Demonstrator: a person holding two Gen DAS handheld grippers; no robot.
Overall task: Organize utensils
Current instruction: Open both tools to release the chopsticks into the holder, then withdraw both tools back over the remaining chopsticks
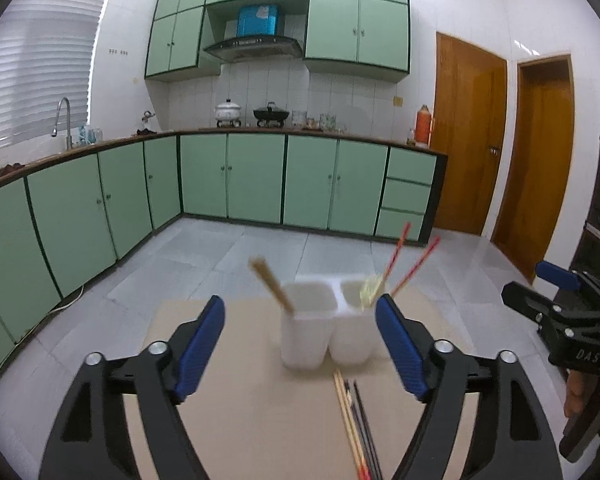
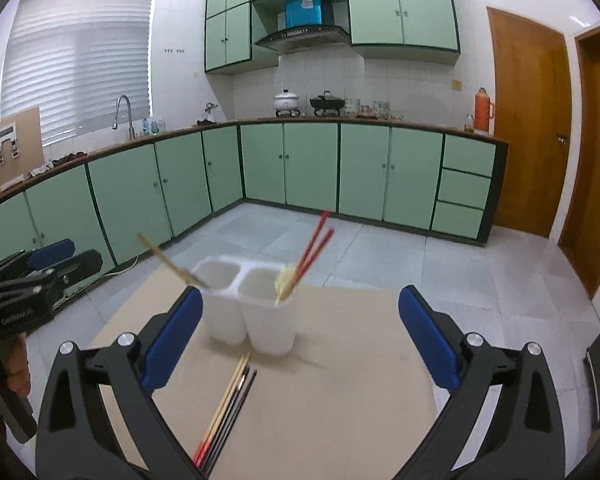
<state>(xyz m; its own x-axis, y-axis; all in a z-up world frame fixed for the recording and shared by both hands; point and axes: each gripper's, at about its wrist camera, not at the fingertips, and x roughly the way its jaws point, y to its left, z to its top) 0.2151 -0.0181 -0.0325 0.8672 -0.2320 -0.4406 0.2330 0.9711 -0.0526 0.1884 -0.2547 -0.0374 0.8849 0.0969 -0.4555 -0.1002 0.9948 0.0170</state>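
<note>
From the left wrist view the left hand-held gripper [image 1: 300, 344] gapes empty, loose chopsticks [image 1: 354, 420] lying lengthwise below toward its right finger, before the white holder [image 1: 324, 332], while from the right wrist view the equally open right hand-held gripper [image 2: 300, 336] sees them left of centre, ends cut off.

Two white cups [image 2: 252, 312] are standing joined side by side near the surface's [image 2: 340, 380] far edge. Two red chopsticks [image 2: 314, 246] are leaning in the right cup and one wooden pair [image 2: 168, 260] in the left. About five chopsticks [image 2: 228, 404] are lying loose toward the near edge.
</note>
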